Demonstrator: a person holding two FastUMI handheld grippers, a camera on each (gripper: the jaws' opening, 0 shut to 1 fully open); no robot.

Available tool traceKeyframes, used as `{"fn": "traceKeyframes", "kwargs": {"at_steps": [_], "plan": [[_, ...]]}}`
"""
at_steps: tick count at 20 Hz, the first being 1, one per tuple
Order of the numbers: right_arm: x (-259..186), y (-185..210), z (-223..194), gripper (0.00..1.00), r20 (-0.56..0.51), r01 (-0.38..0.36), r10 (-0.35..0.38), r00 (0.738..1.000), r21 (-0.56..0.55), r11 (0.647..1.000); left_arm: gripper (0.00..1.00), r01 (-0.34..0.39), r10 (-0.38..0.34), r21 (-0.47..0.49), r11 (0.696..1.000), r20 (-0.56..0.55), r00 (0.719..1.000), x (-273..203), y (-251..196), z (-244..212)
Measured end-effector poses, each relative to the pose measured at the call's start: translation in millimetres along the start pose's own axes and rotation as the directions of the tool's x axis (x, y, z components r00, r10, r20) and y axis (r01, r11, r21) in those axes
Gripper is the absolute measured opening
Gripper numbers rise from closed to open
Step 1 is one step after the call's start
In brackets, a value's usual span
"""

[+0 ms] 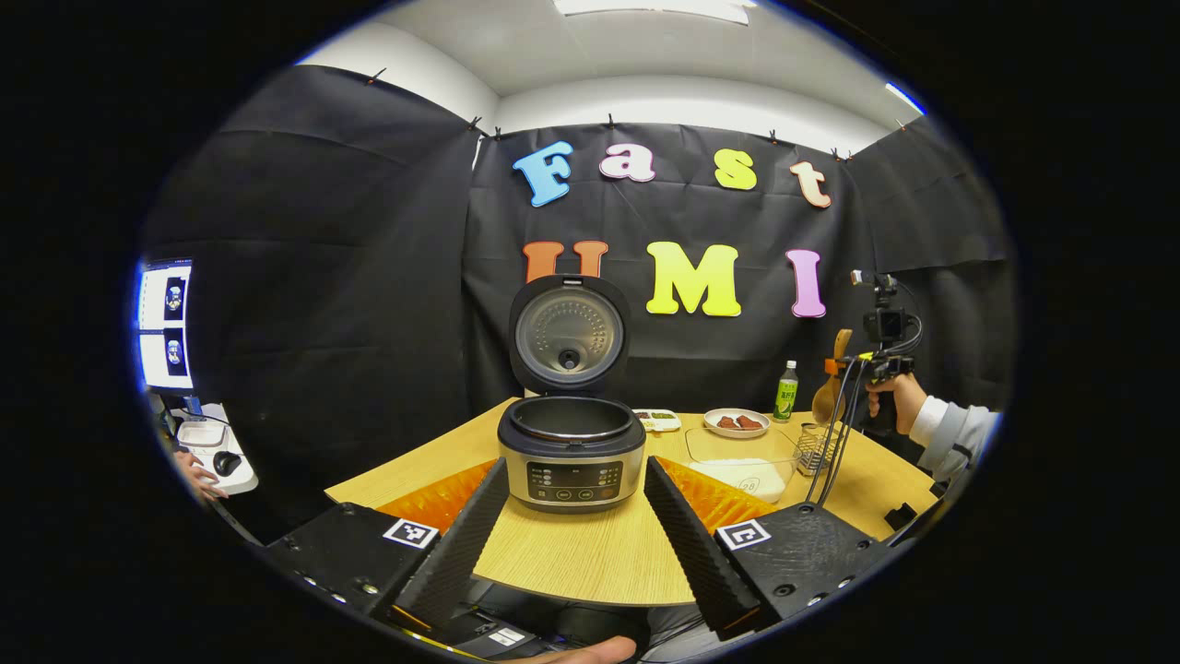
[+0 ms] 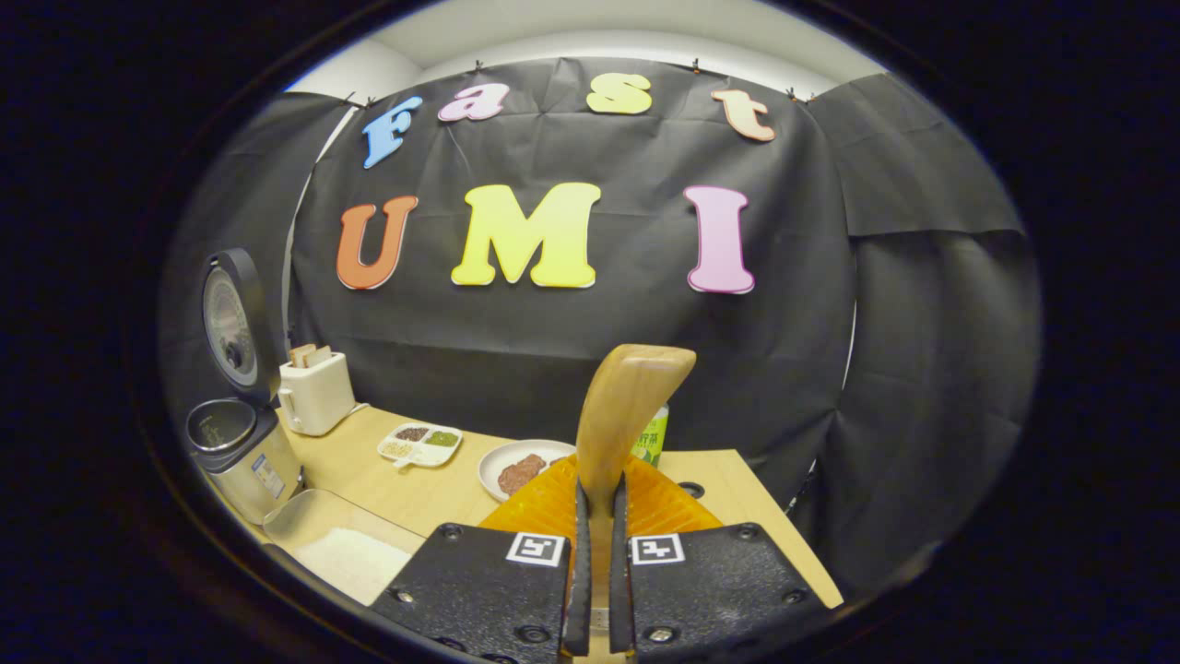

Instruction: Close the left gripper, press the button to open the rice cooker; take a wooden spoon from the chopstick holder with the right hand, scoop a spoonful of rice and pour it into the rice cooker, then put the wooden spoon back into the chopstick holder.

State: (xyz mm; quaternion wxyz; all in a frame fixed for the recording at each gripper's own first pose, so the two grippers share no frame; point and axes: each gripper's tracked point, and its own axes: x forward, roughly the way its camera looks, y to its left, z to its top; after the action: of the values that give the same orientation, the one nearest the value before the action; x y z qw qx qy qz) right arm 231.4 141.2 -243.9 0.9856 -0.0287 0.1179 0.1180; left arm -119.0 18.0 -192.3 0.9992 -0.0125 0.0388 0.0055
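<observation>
The right tool (image 2: pixel 595 516) is pinching the wooden spoon (image 2: pixel 622 406) upright; the rice container (image 2: pixel 336 544) is lying down-left of it; the left tool (image 1: pixel 576 535) is resting spread.

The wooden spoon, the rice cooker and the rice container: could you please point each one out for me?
Wooden spoon (image 2: pixel 627 406): right gripper view, on the blade above the gripper.
Rice cooker (image 1: pixel 572 461): left gripper view, on the front of the body.
Rice container (image 1: pixel 737 475): left gripper view, on the rice inside.

A cloth-walled recording booth: wooden table (image 1: pixel 590 553), open rice cooker (image 1: pixel 572 452), monitor (image 1: pixel 166 325) alongside.
</observation>
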Motion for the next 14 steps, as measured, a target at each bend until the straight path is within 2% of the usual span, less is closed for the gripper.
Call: {"fn": "traceKeyframes", "kwargs": {"at_steps": [3, 5, 6, 8, 10, 11, 12, 13, 14], "plan": [[6, -14, -15, 0.14, -0.009, 0.007, -0.006, 1.000, 0.076, 0.997, 0.94, 0.014, -0.014, -0.012, 1.000, -0.008, 1.000, 0, 0, -3], [7, -22, -19, 0.21, -0.005, 0.006, -0.005, 1.000, 0.098, 0.995, 0.94, 0.003, -0.003, -0.011, 1.000, -0.004, 1.000, 2, 1, -1], [7, -26, -29, 0.35, -0.018, 0.015, -0.013, 1.000, 0.114, 0.993, 0.95, 0.002, -0.002, -0.015, 1.000, 0.003, 1.000, 3, 0, 1], [7, -39, -27, 0.47, -0.004, 0.040, -0.040, 0.999, 0.145, 0.989, 0.95, 0.003, -0.003, -0.031, 1.000, 0.005, 1.000, 4, 0, 0], [-2, -48, -15, 0.53, 0.041, 0.048, -0.055, 0.998, 0.149, 0.988, 0.95, -0.006, 0.007, -0.040, 0.999, 0.009, 1.000, 6, 1, 3], [-7, -51, -8, 0.63, 0.063, 0.048, -0.057, 0.996, 0.142, 0.989, 0.95, -0.008, 0.008, -0.042, 0.999, 0.011, 1.000, 7, 1, 4], [-13, -55, 0, 0.76, 0.082, 0.053, -0.065, 0.995, 0.136, 0.989, 0.95, -0.007, 0.007, -0.041, 0.999, 0.006, 1.000, 7, 1, 6], [-20, -58, 7, 0.80, 0.090, 0.054, -0.065, 0.994, 0.123, 0.991, 0.94, 0.009, -0.009, -0.036, 0.999, -0.009, 1.000, 8, -2, 5], [-26, -63, 11, 0.90, 0.088, 0.064, -0.073, 0.993, 0.095, 0.993, 0.95, 0.025, -0.026, -0.032, 0.999, -0.024, 0.999, 5, -2, 3]]}}
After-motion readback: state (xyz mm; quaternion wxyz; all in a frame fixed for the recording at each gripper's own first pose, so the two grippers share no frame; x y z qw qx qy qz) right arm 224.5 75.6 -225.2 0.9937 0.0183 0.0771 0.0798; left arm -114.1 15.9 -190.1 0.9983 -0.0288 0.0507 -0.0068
